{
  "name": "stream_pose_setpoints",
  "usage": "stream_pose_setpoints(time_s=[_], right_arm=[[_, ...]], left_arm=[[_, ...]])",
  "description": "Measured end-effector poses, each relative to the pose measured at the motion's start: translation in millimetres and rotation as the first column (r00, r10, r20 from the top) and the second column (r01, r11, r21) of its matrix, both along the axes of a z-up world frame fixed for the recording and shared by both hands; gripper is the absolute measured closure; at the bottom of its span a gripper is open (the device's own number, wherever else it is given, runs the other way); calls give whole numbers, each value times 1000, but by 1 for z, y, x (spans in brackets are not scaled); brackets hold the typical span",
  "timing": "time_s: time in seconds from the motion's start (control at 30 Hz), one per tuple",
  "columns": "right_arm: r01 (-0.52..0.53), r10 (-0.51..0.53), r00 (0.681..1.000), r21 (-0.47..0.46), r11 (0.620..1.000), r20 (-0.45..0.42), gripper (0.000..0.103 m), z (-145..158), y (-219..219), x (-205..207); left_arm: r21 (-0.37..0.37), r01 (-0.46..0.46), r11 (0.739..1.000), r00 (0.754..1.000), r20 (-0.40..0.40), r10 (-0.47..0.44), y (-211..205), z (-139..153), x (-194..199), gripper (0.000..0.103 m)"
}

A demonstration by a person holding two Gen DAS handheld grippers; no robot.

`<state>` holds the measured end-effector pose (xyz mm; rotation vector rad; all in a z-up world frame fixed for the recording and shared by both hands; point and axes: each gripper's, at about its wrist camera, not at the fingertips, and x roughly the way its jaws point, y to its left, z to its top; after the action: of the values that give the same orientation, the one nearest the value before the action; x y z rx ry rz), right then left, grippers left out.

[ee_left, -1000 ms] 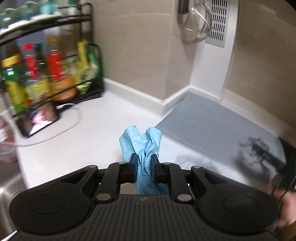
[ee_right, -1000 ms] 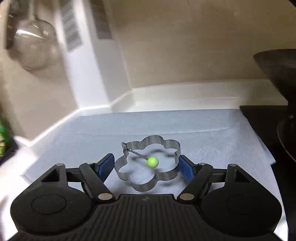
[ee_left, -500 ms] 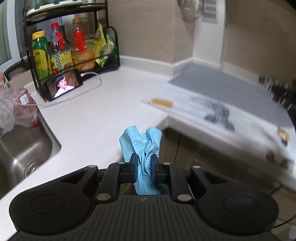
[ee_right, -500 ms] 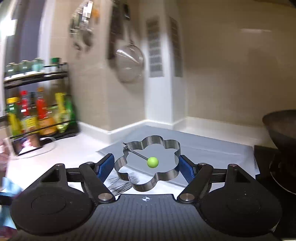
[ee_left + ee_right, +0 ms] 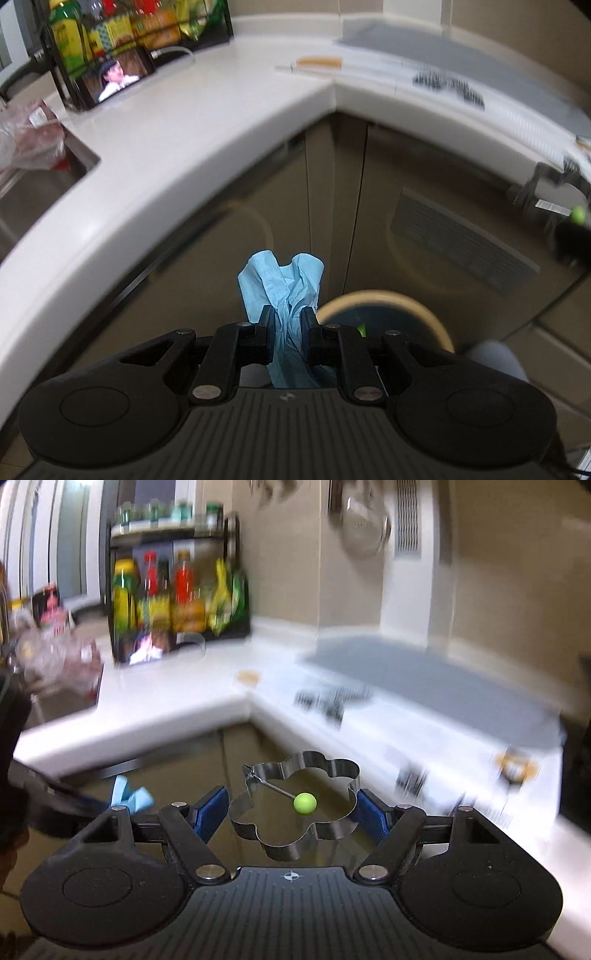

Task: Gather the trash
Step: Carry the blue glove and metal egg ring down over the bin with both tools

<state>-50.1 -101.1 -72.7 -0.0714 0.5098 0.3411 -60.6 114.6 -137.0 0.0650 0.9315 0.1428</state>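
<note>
light: soft, even indoor | blur: heavy motion smear — right view worst | edges: fisheye-bowed, corners perhaps vignetted

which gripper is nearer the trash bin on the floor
Left. The left gripper, shut on the blue tissue, hangs just above the trash bin. The right gripper, holding the flower-shaped metal ring, sits farther off.

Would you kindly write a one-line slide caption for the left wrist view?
Left gripper clamps crumpled blue paper beside a round bin below the white countertop.

Your left gripper (image 5: pixel 287 329) pinches blue tissue (image 5: pixel 282 291) before the cabinets (image 5: pixel 332 206); a bin (image 5: pixel 417 310) sits just below, right.
</note>
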Motion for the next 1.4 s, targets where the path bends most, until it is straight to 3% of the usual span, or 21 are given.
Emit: stream_pose_setpoints(time_s=[0.17,0.37,1.4], right_arm=[[-4,4,996,-1,1000,-94,25,-26,10,-5],[-22,19,990,-25,999,-137,25,-41,17,-12],[-74,60,981,-73,995,-183,25,-51,36,-12]], left_arm=[[-2,16,1000,999,-38,-17,-2,-15,-4,87],[0,43,999,998,-52,-43,-8,-25,-6,87],[-12,76,997,993,-94,-77,-13,-39,0,87]])
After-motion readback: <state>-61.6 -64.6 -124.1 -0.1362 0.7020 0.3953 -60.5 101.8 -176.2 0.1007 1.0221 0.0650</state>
